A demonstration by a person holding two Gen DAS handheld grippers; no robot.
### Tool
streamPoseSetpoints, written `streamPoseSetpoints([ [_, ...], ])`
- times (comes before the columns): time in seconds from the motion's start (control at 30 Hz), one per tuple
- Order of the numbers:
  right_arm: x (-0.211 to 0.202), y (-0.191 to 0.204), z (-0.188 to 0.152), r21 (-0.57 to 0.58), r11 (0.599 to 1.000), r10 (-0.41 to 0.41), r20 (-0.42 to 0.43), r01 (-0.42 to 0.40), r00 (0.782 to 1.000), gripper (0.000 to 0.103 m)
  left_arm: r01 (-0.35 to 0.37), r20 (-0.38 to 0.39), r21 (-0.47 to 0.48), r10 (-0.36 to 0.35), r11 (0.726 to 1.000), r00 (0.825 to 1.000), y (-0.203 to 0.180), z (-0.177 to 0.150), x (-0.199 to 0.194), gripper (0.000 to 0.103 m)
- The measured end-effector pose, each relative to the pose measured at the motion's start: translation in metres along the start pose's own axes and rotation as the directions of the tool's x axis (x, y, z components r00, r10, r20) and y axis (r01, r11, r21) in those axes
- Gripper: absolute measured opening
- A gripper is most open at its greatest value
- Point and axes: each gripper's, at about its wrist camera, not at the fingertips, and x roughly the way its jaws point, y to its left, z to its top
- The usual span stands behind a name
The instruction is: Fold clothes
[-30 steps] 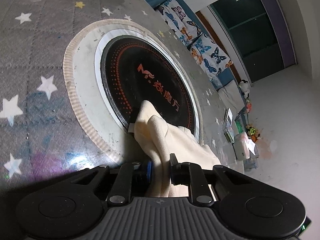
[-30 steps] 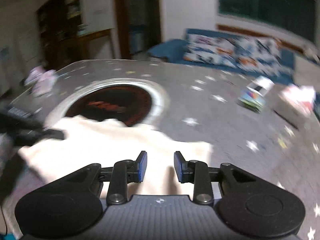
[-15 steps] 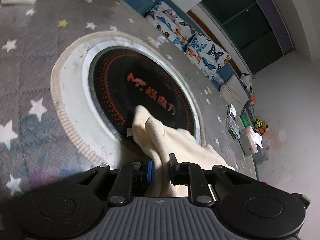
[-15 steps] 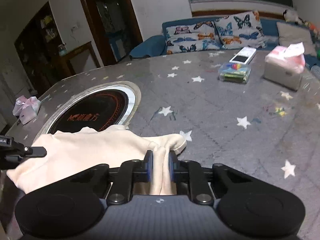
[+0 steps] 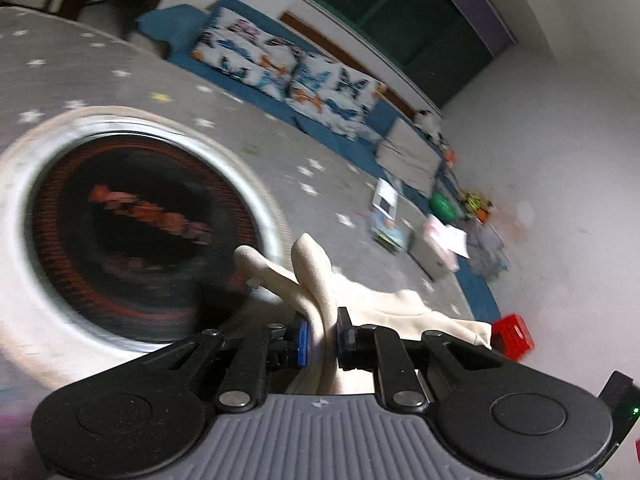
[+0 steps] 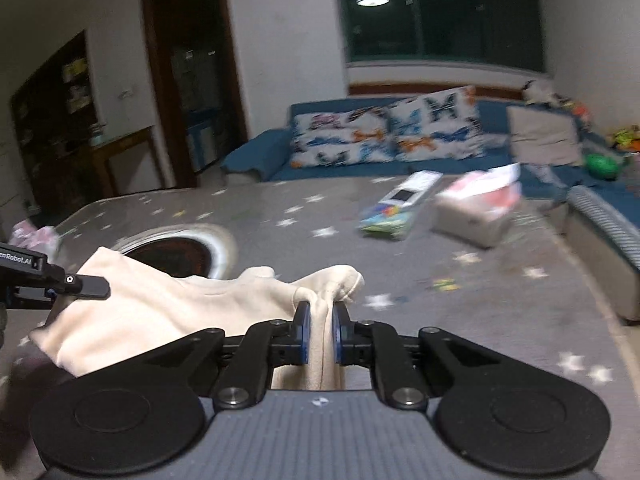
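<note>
The left gripper (image 5: 320,334) pinches one bunched edge of the cream-coloured soft fabric garment (image 6: 168,312), and the right gripper (image 6: 321,330) is clamped on another. The garment stretches between them above the grey star-patterned counter (image 6: 460,308), beside its round black inset burner (image 5: 140,236).

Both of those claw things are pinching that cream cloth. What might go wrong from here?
Each gripper, left and right, holds only a bunched pinch of the cream garment, so it could slip free. The slack middle might drag across the round black cooktop, or sweep toward the tissue box.
</note>
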Motion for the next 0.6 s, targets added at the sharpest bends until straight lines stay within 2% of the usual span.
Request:
streamPoseSetpoints([
  [0.13, -0.018, -0.031, 0.004, 0.003, 0.995, -0.102, 0.020, 0.102, 0.995, 0.009, 0.048, -0.035, 0.061, -0.046, 0.997, 0.998, -0.037, -0.005, 0.029, 0.014],
  [0.2, -0.024, -0.048, 0.006, 0.003, 0.988, -0.155, 0.024, 0.155, 0.988, 0.008, 0.064, -0.052, 0.092, -0.059, 0.994, 0.997, -0.056, -0.009, 0.044, 0.014],
  [0.27, -0.028, -0.063, 0.008, 0.008, 0.979, -0.203, 0.029, 0.203, 0.979, 0.001, 0.083, -0.071, 0.121, -0.075, 0.989, 0.995, -0.074, -0.013, 0.060, 0.014],
  [0.33, -0.030, -0.080, 0.010, 0.021, 0.970, -0.243, 0.013, 0.243, 0.970, 0.001, 0.086, -0.091, 0.156, -0.073, 0.984, 0.993, -0.089, -0.018, 0.075, 0.014],
  [0.43, -0.029, -0.104, 0.007, 0.071, 0.959, -0.275, -0.011, 0.275, 0.961, 0.001, 0.042, -0.102, 0.204, -0.021, 0.978, 0.995, -0.098, -0.024, 0.092, 0.014],
  [0.53, -0.025, -0.116, -0.005, 0.111, 0.960, -0.256, -0.040, 0.259, 0.966, 0.008, 0.016, -0.103, 0.233, 0.008, 0.972, 0.995, -0.099, -0.026, 0.099, 0.014],
  [0.6, -0.017, -0.120, -0.015, 0.124, 0.961, -0.242, -0.068, 0.248, 0.968, 0.016, 0.000, -0.104, 0.233, 0.025, 0.973, 0.994, -0.095, -0.026, 0.101, 0.014],
])
